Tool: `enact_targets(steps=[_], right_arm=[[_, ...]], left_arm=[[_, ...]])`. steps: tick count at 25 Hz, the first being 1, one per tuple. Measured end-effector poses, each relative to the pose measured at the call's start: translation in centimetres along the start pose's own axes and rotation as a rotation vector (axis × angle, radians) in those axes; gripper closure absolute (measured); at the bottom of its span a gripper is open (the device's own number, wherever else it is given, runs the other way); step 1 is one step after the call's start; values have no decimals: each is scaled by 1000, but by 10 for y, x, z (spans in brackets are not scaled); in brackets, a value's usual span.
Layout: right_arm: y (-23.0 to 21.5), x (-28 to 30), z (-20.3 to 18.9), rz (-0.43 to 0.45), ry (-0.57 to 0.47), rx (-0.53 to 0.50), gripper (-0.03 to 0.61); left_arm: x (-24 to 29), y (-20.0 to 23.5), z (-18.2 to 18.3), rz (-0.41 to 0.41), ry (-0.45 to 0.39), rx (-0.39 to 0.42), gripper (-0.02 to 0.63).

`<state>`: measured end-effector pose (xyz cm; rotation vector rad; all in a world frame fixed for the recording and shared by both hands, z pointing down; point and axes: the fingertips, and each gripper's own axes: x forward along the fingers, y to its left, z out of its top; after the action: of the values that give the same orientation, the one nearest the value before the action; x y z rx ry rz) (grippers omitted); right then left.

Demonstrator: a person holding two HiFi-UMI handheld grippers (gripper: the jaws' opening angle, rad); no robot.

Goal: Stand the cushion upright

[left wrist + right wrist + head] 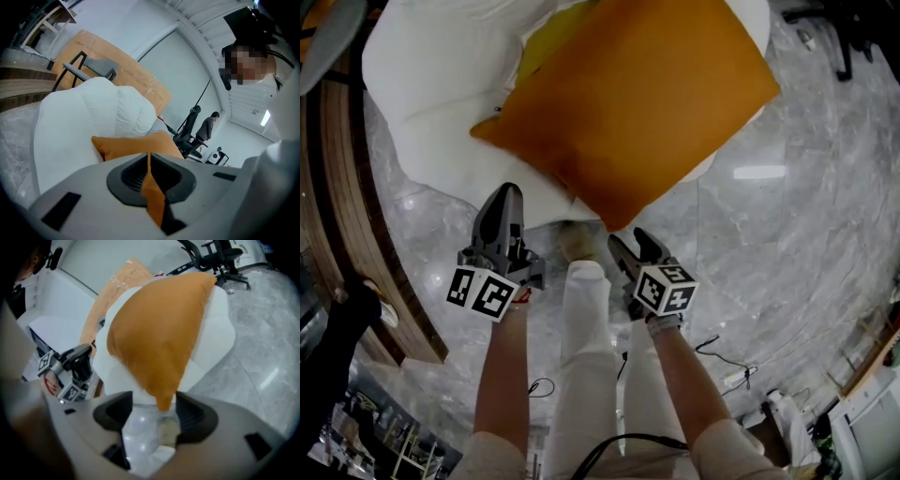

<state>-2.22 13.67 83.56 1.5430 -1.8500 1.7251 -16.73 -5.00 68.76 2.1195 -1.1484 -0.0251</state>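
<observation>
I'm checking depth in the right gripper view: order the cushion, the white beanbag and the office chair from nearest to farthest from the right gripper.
1. The cushion: its lower corner reaches down between the open jaws.
2. The white beanbag: directly behind the cushion.
3. The office chair: far off, at the top of the view.

The orange square cushion [628, 103] leans corner-down against the white padded seat [441, 84].
</observation>
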Motion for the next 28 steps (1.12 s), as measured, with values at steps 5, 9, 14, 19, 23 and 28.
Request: enact_targets(steps=[5, 9, 14, 19, 23, 28], right_arm=[[-4, 28, -1, -14, 7, 9, 291], [-8, 42, -4, -12, 15, 23, 291], [-8, 51, 7, -9, -15, 66, 292], [-1, 50, 17, -46, -39, -23, 393], [8, 40, 26, -36, -78, -50, 462], [29, 11, 29, -1, -117, -115, 491]], left_arm=[[0, 9, -11, 2, 11, -11, 586], [-2, 16, -14, 14, 4, -17, 586], [-3, 20, -12, 26, -14, -19, 586], [-9, 25, -11, 47, -25, -30, 586], [-14, 27, -8, 58, -32, -39, 586], [-16, 23, 0, 62, -48, -62, 586]])
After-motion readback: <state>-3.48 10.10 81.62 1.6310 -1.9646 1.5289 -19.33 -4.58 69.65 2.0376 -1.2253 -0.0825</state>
